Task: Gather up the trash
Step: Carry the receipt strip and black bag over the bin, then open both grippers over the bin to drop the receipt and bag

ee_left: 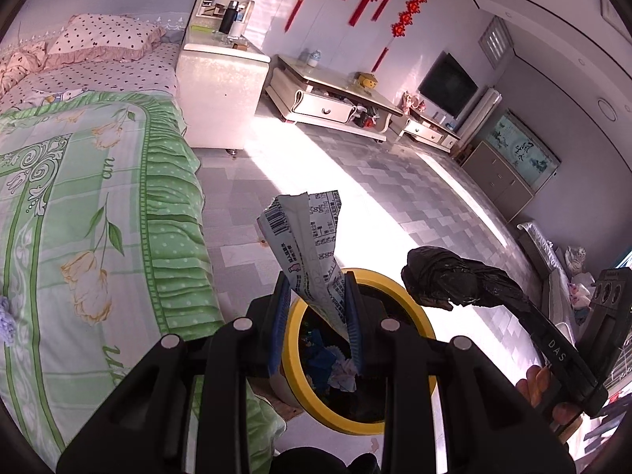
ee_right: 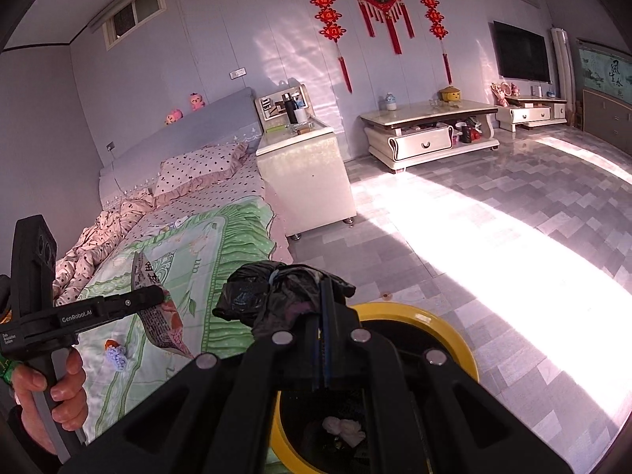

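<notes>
Yellow-rimmed trash bin, on the tiled floor beside the bed, serves as the landmark; crumpled paper and scraps lie inside it. Left gripper: jaws nearly pressed together, pinching a flattened printed carton by its lower end; the carton sticks up beyond the blue pads, above the bin's near rim. Right gripper: jaws fully pressed together, pinching a knotted black plastic bag; the bag bunches just past the fingertips, over the bin's rim on the bed side. A hand holds the left gripper's handle.
</notes>
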Demonstrator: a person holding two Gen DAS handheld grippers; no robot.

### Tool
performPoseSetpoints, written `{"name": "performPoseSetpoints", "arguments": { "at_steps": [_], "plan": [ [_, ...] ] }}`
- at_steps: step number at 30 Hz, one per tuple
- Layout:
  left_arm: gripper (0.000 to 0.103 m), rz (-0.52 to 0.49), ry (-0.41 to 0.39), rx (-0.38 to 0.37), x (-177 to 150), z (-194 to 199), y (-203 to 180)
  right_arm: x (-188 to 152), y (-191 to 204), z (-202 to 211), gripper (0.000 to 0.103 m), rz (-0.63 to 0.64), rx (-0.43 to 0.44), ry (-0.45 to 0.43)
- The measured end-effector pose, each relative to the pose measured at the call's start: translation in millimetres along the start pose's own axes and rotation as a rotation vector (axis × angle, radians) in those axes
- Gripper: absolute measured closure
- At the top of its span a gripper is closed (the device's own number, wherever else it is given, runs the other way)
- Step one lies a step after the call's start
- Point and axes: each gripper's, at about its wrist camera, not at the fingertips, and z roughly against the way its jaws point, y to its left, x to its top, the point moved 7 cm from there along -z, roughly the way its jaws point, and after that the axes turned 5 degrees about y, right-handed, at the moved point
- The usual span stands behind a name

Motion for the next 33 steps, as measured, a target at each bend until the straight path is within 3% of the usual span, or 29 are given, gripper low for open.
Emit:
{"name": "performPoseSetpoints", "arguments": {
  "at_steps": [10,19,24,26,33],
  "plan": [
    [0.077,-0.051,0.098,0.01,-30.2,-76.1,-13.8,-15.8,-38.2,-33.1,0.102,-0.036,-0.052,0.058],
    [0.075,-0.112,0.138,0.007,-50.3,-107.4,-33.0,-22.3,-56.1,-45.6,0.101,-0.066,-0.079,0.094],
    [0.066,-0.121,0.141,-0.001,-52.2,-108.5,-36.3,-21.7,-60.7,-44.7,0.072,-0.083,-0.088,0.102],
    [0.056,-0.12,0.137,0.004,-52.4,-106.1,-35.4,-21.0,-62.5,-43.9,0.072,-0.084,-0.098,0.105],
    [0.039,-0.127,0.098,0.038,-49.3,-87.7,-22.5,-23.3,-64.5,-38.6,0.063,-0.102,-0.126,0.096]
  ]
}}
